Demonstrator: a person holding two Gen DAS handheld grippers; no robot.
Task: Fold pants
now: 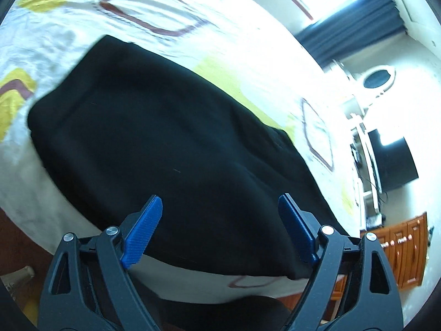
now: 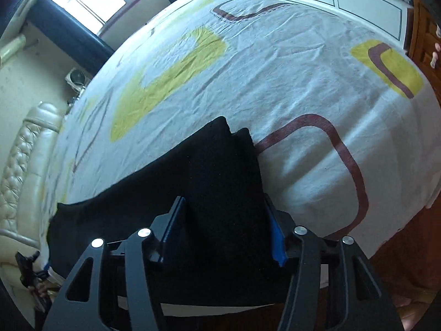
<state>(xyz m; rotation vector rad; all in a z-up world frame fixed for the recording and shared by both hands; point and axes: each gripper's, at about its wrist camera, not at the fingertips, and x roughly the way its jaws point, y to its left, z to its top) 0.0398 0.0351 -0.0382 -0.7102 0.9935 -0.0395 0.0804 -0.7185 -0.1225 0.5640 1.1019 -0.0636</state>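
Two grippers, left gripper [image 1: 219,207] spread wide, right gripper [image 2: 224,215] also apart, over one black pants [image 1: 165,127] on one bedsheet [image 2: 289,82].

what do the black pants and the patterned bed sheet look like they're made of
Black pants: soft matte knit, maybe fleece or jersey; no sheen, rounded thick folds. White bed sheet with yellow and maroon shapes: thin woven cloth, likely cotton; fine sharp creases, flat printed pattern.

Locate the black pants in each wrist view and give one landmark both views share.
Left wrist: the black pants fill the centre, spread on the bed ahead of the open left gripper.
Right wrist: the pants lie low centre, reaching between the fingers of the right gripper.
Shared landmark: the white bedsheet with yellow and maroon shapes.
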